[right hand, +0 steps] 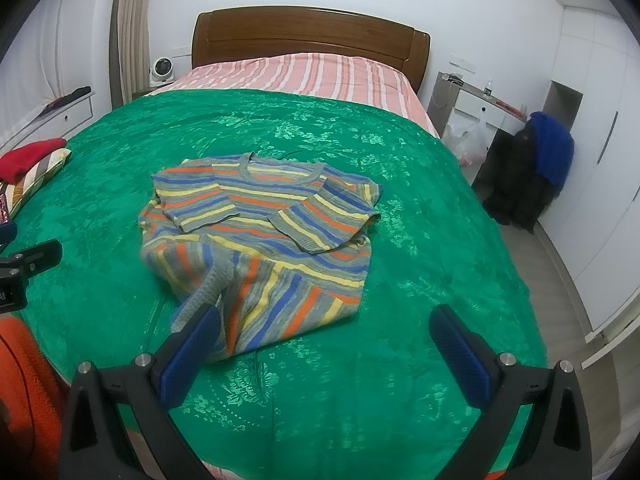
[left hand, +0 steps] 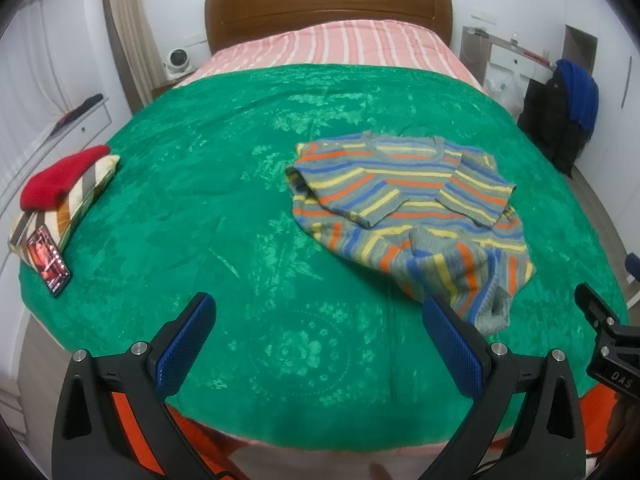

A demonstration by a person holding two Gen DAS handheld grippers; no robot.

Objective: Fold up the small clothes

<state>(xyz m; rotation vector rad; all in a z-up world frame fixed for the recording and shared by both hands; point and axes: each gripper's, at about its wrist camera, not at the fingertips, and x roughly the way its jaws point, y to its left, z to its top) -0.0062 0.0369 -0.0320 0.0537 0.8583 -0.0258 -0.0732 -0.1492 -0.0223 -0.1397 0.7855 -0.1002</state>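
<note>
Partly folded striped sweater (right hand: 264,240), hem bunched, jaws spread

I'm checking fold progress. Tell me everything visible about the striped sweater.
The sweater is a knit with grey, blue, yellow and orange stripes and a round grey neckline. It lies on the green bedspread, neck toward the headboard. Both sleeves are folded across the chest; the lower hem is bunched and rumpled. Neither gripper holds it; both are open.

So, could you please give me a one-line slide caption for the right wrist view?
Open right tongs hover over a half-folded striped sweater on a green bedspread.
</note>
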